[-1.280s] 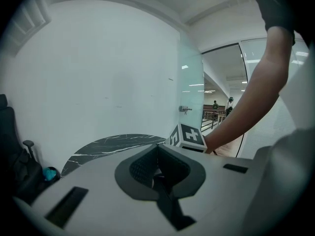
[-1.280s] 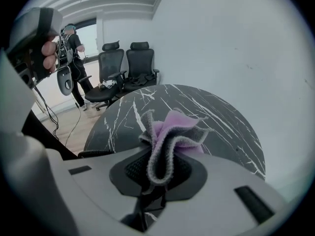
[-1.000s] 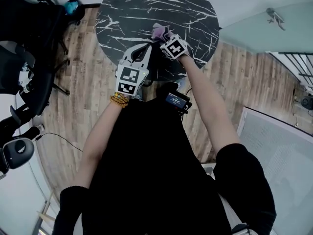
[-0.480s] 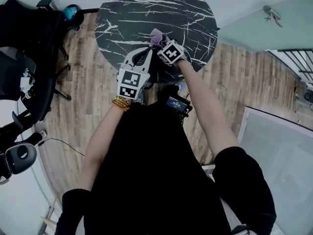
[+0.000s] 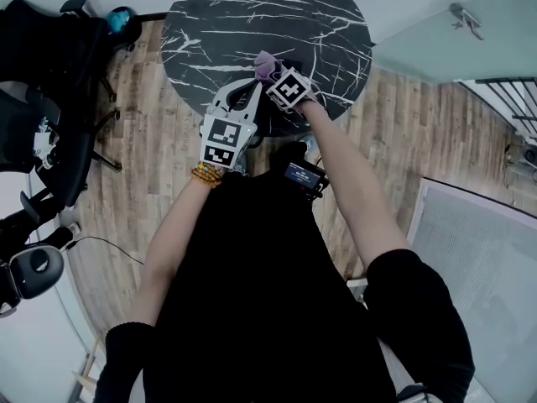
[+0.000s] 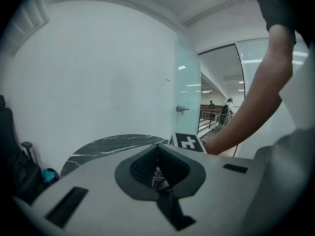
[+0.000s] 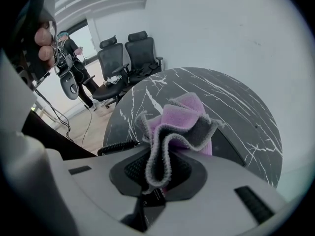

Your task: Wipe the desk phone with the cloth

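Purple-and-grey cloth [image 7: 182, 119] is bunched in my right gripper [image 7: 157, 173], which is shut on it. Under the cloth lies the dark desk phone [image 7: 227, 146], with its coiled cord [image 7: 118, 145] to the left. In the head view the cloth [image 5: 265, 60] and right gripper [image 5: 272, 69] sit over the near part of the round black marble table [image 5: 268, 11]; the phone barely shows against it. My left gripper [image 5: 249, 85] is just left of them, tilted up toward the wall. Its jaws [image 6: 157, 154] are closed together, with a small pale scrap showing low between them.
Black office chairs [image 5: 42, 74] stand on the wood floor left of the table and show again as chairs [image 7: 130, 53] in the right gripper view. A glass partition [image 6: 189, 102] is to the right. A small device [image 5: 302, 175] hangs at the person's chest.
The right gripper and cloth have slid slightly left and away over the phone. The left gripper has stayed almost still.
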